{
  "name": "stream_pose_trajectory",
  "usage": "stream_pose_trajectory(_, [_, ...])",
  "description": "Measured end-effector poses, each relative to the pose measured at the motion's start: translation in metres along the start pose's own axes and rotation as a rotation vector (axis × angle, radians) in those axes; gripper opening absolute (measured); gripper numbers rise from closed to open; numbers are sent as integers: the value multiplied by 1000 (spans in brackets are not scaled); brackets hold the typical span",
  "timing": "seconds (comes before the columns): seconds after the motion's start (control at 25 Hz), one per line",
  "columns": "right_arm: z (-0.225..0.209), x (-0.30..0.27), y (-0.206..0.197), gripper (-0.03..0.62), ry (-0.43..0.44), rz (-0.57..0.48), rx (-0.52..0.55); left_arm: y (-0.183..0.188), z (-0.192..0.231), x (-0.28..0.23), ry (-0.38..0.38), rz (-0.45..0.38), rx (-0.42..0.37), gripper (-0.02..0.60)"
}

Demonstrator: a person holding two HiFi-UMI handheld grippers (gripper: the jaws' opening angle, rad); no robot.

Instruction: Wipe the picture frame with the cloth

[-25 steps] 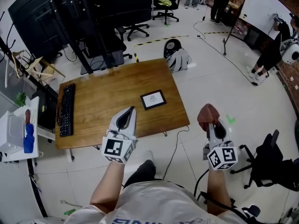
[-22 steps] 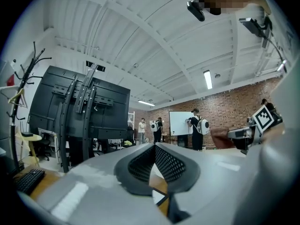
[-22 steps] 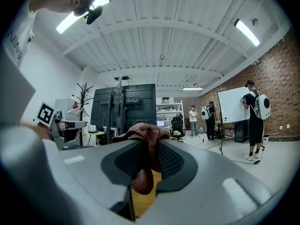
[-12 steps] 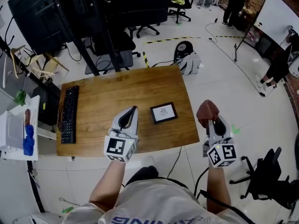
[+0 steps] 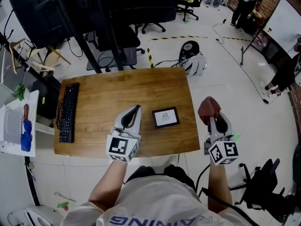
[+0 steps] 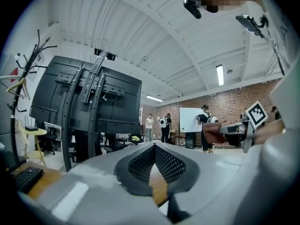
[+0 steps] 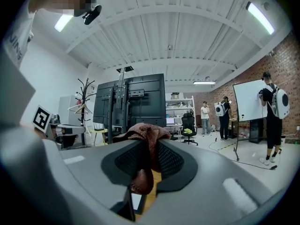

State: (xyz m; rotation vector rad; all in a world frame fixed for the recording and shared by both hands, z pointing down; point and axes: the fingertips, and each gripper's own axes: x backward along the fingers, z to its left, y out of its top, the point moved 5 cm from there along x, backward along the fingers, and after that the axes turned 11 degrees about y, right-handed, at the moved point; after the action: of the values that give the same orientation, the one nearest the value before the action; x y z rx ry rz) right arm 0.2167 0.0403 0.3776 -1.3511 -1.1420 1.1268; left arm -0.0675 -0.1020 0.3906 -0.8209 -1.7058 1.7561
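A small black-framed picture frame [image 5: 165, 117] lies flat on the wooden table [image 5: 108, 98], right of centre. My left gripper [image 5: 135, 110] hovers over the table's front part, just left of the frame, shut with nothing in it; in the left gripper view its jaws [image 6: 154, 146] meet at the tips. My right gripper [image 5: 212, 117] is off the table's right edge, over the floor, shut on a brown cloth [image 5: 209, 108]. In the right gripper view the cloth [image 7: 143, 133] bunches over and between the jaws, and a corner of the frame [image 7: 136, 202] shows below.
A black keyboard [image 5: 67, 111] lies on the table's left side. Large black screens on stands [image 5: 94, 13] and office chairs [image 5: 120, 46] stand behind the table. A white cart [image 5: 14, 126] is at the left, a black chair [image 5: 268, 192] at the lower right. Cables and people are at the far right.
In the head view the table and frame have slid down and to the right, so both grippers are nearer the frame. The cloth stays in the right gripper; the left stays shut.
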Motion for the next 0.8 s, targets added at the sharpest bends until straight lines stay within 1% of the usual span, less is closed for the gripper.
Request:
stream_pose_trajectory(0.08, [-2,-12,-3,83,46,14,1,-6,0,-1,32,16,9,5])
stream_pose_trajectory(0.24, [-11,-35,-20,83,156,61,-15,-13,-7,-6,115,15,4,5])
stream_pose_trajectory(0.44, [-24,-55,-36,83,263,107,-36,-25,-19,-9,196,40,22,5])
stream_pose_trajectory(0.56, [-31,-63,-37,83,298,116,-42,-32,-23,-12,228,49,29,5])
stream_pose_trajectory(0.8, [-37,-71,-42,83,313,125,-54,-50,-31,-16,236,89,29,5])
